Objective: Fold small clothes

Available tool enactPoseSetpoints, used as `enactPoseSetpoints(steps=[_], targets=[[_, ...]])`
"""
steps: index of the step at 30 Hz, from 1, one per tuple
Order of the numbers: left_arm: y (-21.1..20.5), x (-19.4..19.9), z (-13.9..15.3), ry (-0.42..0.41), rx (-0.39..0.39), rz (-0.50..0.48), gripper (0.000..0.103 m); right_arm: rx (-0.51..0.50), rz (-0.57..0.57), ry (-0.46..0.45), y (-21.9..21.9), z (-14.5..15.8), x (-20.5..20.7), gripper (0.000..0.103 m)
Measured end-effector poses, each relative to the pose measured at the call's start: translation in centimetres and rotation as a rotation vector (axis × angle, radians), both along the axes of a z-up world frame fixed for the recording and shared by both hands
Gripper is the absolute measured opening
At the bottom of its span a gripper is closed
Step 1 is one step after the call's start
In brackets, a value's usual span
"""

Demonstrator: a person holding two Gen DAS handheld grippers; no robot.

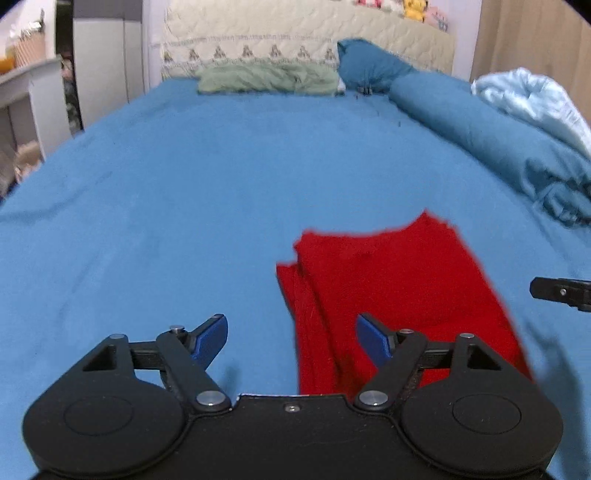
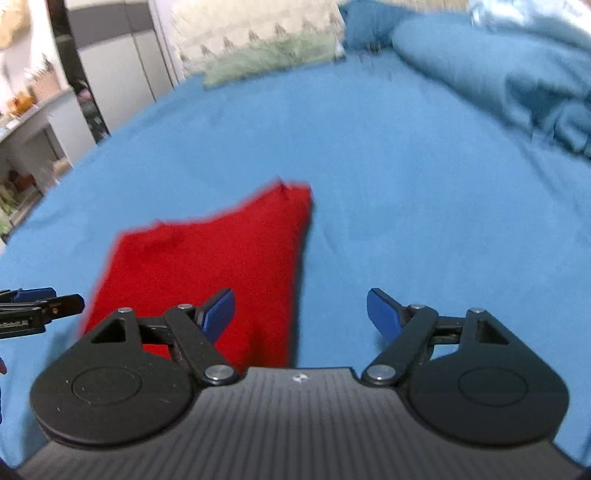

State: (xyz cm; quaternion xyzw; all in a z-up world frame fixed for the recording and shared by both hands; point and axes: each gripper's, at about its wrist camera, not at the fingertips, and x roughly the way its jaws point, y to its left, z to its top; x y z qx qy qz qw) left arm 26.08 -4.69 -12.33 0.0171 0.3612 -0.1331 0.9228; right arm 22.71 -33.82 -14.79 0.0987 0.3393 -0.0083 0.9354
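A red garment (image 1: 395, 288) lies folded flat on the blue bed sheet (image 1: 203, 184), with layered edges on its left side. My left gripper (image 1: 291, 338) is open and empty, above the garment's near left edge. The garment also shows in the right wrist view (image 2: 218, 266). My right gripper (image 2: 301, 314) is open and empty, above the garment's near right edge. The right gripper's tip shows at the right of the left wrist view (image 1: 557, 291). The left gripper's tip shows at the left of the right wrist view (image 2: 40, 306).
A rolled blue duvet (image 1: 491, 136) and a pale blue blanket (image 1: 535, 99) lie along the bed's right side. A green pillow (image 1: 266, 77) and a quilted headboard (image 1: 295, 33) are at the far end. White furniture (image 1: 33, 96) stands left of the bed.
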Motion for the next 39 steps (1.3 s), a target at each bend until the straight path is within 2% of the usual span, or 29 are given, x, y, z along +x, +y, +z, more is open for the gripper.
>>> enactPoseSetpoints(steps=[2,5,6,11,14,18,26,32,39], targets=[[0.4,-1.8,3.1,-0.013,0.004,0.021,0.083,0.006,0.022,-0.019,0.4,2.9,-1.7,0.095],[1.1,-5.5,7.8,-0.041,-0.001,0.039,0.098,0.003,0.044,-0.053,1.4,7.5,-5.1,0.098],[1.2,-6.8,9.1,-0.055,-0.002,0.045,0.102,-0.007,0.049,-0.061,1.9,8.9,-6.4,0.103],[1.4,-13.7,14.3,-0.107,0.044,0.086,0.103,-0.092,0.037,-0.109,3.9,14.7,-13.4,0.103],[1.7,-17.3,15.6,-0.134,0.054,0.112,0.103,-0.157,0.012,-0.105,4.9,16.8,-17.3,0.103],[2.0,-20.5,16.0,-0.133,0.043,0.147,0.103,-0.209,-0.013,-0.093,5.6,17.7,-21.3,0.103],[1.6,-25.4,15.7,-0.150,0.052,0.125,0.103,-0.194,-0.041,-0.034,6.3,17.0,-26.7,0.103],[0.7,-27.4,14.5,-0.157,0.105,0.105,0.103,-0.174,-0.051,-0.021,6.9,16.5,-28.8,0.103],[0.7,-28.1,14.5,-0.160,0.090,0.099,0.103,-0.183,-0.050,-0.026,7.6,16.6,-29.3,0.103]])
